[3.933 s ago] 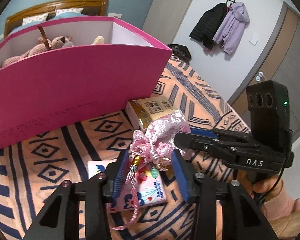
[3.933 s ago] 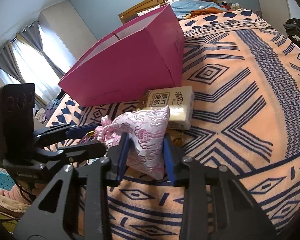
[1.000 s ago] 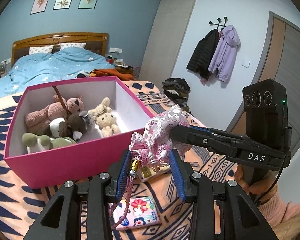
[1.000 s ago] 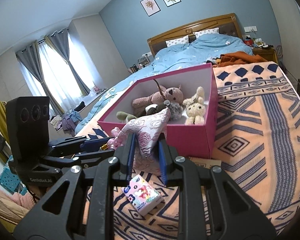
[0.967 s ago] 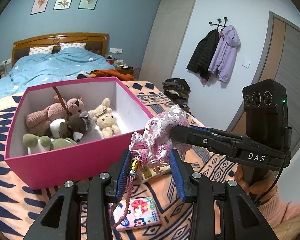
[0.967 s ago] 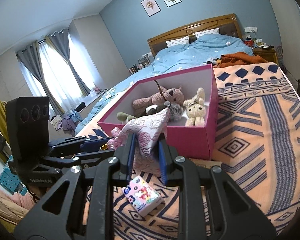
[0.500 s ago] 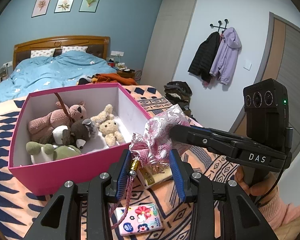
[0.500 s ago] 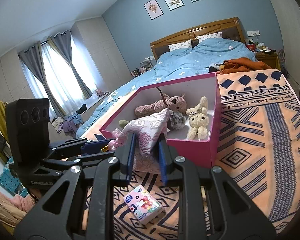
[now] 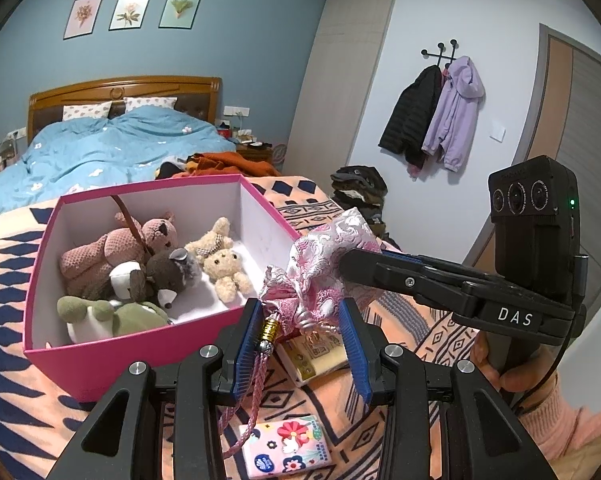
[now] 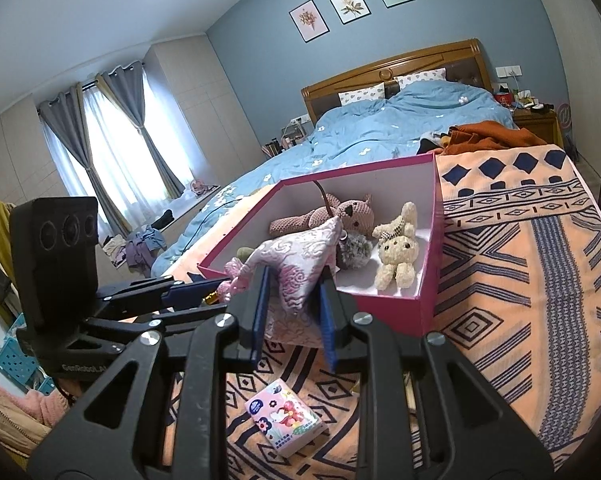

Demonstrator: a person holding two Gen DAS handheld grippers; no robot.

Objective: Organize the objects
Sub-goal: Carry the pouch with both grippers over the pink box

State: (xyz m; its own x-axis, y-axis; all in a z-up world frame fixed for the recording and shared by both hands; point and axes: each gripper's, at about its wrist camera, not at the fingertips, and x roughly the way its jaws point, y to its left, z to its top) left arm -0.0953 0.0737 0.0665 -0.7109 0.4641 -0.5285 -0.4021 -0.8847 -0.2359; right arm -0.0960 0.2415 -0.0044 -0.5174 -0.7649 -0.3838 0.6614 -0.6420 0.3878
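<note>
Both grippers hold one pink brocade drawstring pouch (image 9: 320, 264) in the air, near the front right corner of the pink box (image 9: 112, 352). My left gripper (image 9: 300, 344) is shut on its gathered neck, the tassel hanging down. My right gripper (image 10: 294, 312) is shut on the pouch (image 10: 296, 264) body. The box (image 10: 396, 312) holds several plush toys (image 9: 140, 260). A floral tissue pack (image 9: 286, 452) and a yellow packet (image 9: 316, 356) lie on the blanket below.
The patterned orange and navy blanket (image 10: 540, 280) covers the surface around the box. A bed with a blue duvet (image 9: 100, 148) lies behind. Coats (image 9: 436, 116) hang on the right wall.
Both grippers have lifted the pouch from the blanket to above the height of the box's rim. The box's inside with the toys has come into view.
</note>
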